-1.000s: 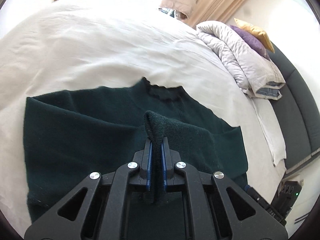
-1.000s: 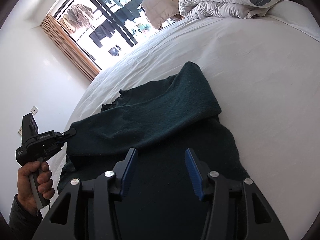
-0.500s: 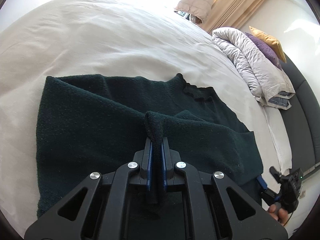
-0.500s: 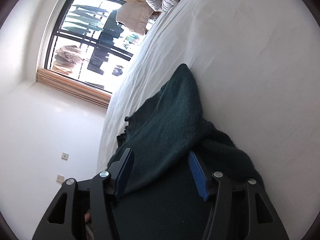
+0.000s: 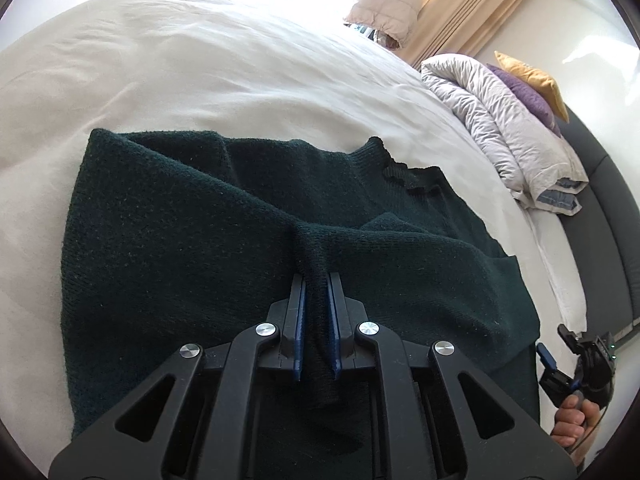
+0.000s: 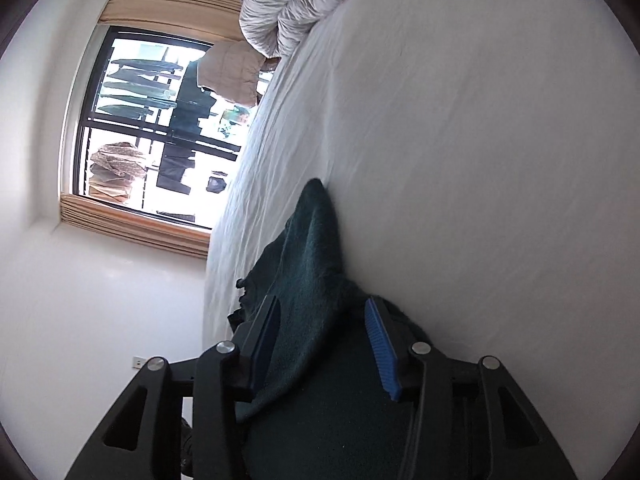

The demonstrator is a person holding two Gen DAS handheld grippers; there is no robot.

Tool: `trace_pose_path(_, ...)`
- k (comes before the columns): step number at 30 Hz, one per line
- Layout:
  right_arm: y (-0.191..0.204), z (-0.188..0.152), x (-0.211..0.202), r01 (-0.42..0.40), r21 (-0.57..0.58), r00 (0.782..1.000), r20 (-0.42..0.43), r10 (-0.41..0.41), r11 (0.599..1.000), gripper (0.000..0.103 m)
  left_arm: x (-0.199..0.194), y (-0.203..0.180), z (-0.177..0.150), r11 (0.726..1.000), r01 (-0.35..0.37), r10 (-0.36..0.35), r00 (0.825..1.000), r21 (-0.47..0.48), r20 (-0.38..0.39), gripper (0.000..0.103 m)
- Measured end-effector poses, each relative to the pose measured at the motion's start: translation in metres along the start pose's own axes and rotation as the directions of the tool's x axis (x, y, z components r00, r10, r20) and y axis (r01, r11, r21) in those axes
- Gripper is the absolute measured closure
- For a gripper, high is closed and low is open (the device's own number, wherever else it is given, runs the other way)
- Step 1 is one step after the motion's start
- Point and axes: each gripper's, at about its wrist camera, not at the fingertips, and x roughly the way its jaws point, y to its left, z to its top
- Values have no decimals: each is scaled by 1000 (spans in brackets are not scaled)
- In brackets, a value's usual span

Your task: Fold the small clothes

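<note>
A dark green knitted sweater [image 5: 192, 240] lies on the white bed [image 5: 224, 76], its frilled neckline [image 5: 404, 174] at the far right. My left gripper [image 5: 316, 280] is shut on a fold of the sweater and holds it low over the garment. My right gripper [image 6: 324, 320] is open and rolled sideways, its jaws on either side of the sweater [image 6: 316, 264] near the bed edge; it grips nothing. In the left wrist view the right gripper [image 5: 576, 364] shows at the lower right, held in a hand.
A rolled grey-white duvet [image 5: 500, 120] with purple and yellow cushions [image 5: 532, 80] lies at the head of the bed. A dark headboard [image 5: 608, 216] runs along the right. A window [image 6: 152, 128] with curtains is beyond the bed.
My left gripper has carried the pinched fold down and across the sweater, and its fingers have parted slightly. My right gripper has rolled further sideways, still open over the garment's edge.
</note>
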Motion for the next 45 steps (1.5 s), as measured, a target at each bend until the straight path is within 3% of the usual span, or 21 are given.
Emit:
trace_pose_path(3,33,6,-9,-32,-90,999,34,35,995,54,1,5,-2,999,29,-29,999,-16,15,91)
trace_pose_path(6,65,4,18,-54,-187,998,-37,48,981,54,2,4,-2,999,33,-33,999,-12,22,91)
trace_pose_path(8,76,-1,47,-56,-231,995,-92,35,971,54,2,6,-3,999,46,-45,998,-10,32,91)
trace_pose_path(11,62,0,91,16,-213,987,-154,-50,977,54,4,11,-3,997,79,-78,996,-23,38,91)
trace_pose_path(16,29,14,106,82,-204,980,-160,-116,976,103,7,11,-4,996,88,-87,995,-11,50,91)
trace_pose_path(19,16,22,102,82,-165,984,-146,-107,983,103,3,10,-4,993,115,-114,992,-11,57,90)
trace_pose_path(23,25,20,83,146,-229,981,-91,-170,962,103,-9,1,-13,993,116,-116,993,2,26,88)
trace_pose_path(24,26,18,81,154,-235,980,-89,-179,960,99,-11,0,-16,992,128,-128,992,-13,12,87)
trace_pose_path(25,30,14,77,158,-246,979,-85,-184,956,85,-14,-2,-18,987,159,-159,987,-20,7,84)
trace_pose_path(26,37,9,74,151,-267,980,-83,-179,952,74,-17,-7,-20,981,194,-194,981,-15,9,76)
trace_pose_path(27,48,-1,71,139,-283,982,-82,-168,949,53,-19,-13,-23,974,227,-227,974,-4,10,65)
trace_pose_path(28,57,-10,69,118,-300,984,-93,-152,947,45,-21,-17,-24,967,254,-254,967,1,12,57)
trace_pose_path(29,69,-20,70,86,-325,985,-115,-129,942,45,-22,-20,-25,961,277,-277,961,7,22,50)
trace_pose_path(31,88,-39,75,25,-375,982,-167,-94,927,45,-23,-23,-26,956,293,-294,955,16,34,49)
trace_pose_path(37,116,-73,87,-28,-438,974,-216,-74,898,45,-15,-27,-16,981,195,-195,981,6,22,50)
trace_pose_path(38,116,-75,88,-26,-437,973,-216,-77,899,45,-17,-35,-14,983,177,-178,984,39,22,51)
trace_pose_path(41,117,-74,84,-28,-450,972,-219,-80,892,45,-31,-67,-16,971,91,-109,991,219,73,74)
trace_pose_path(43,128,-67,79,-21,-494,976,-199,-90,869,45,-42,-88,-32,944,20,-65,990,329,126,80)
trace_pose_path(45,145,-59,81,-22,-554,974,-201,-108,832,45,-50,-108,-58,899,-95,1,976,428,216,86)
